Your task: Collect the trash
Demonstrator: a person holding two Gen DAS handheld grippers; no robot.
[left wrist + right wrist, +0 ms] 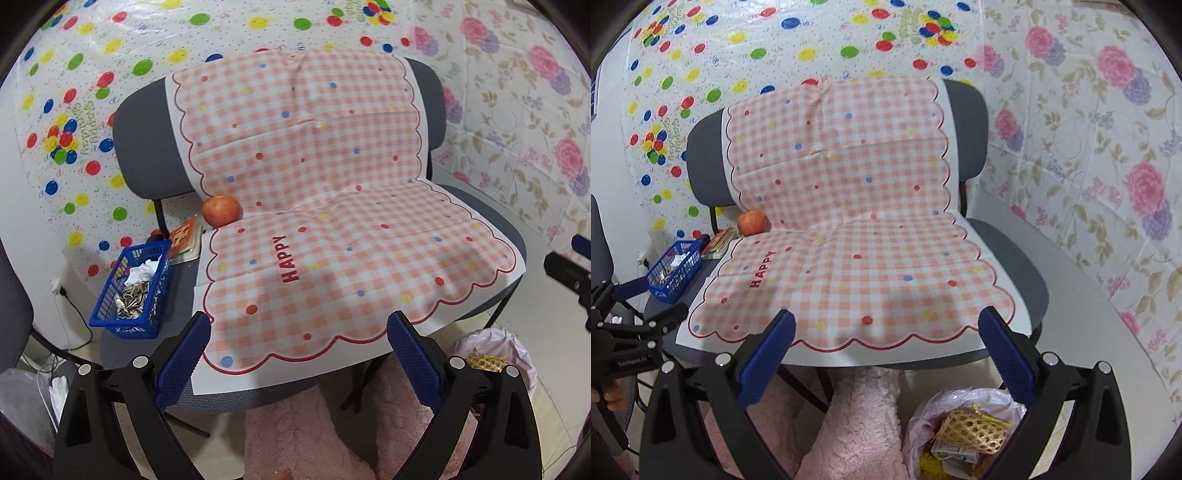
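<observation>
A blue plastic basket (131, 291) (675, 270) holding shells and crumpled white paper sits on the left side of a grey chair seat (184, 284). A pink trash bag (960, 428) (491, 354) on the floor under the seat's front right holds a yellow foam net and wrappers. My left gripper (299, 332) is open above the seat's front edge, nothing between its fingers. My right gripper (886, 328) is open too, hovering over the front edge, empty. The left gripper (646, 306) also shows at the left of the right wrist view.
A pink checked "HAPPY" cloth (332, 206) covers the chair (1008, 251). An apple (222, 210) and an orange booklet (186, 240) lie at the seat's back left. Pink fuzzy fabric (857, 424) lies below the seat. Cables (70, 317) trail on the floor at left.
</observation>
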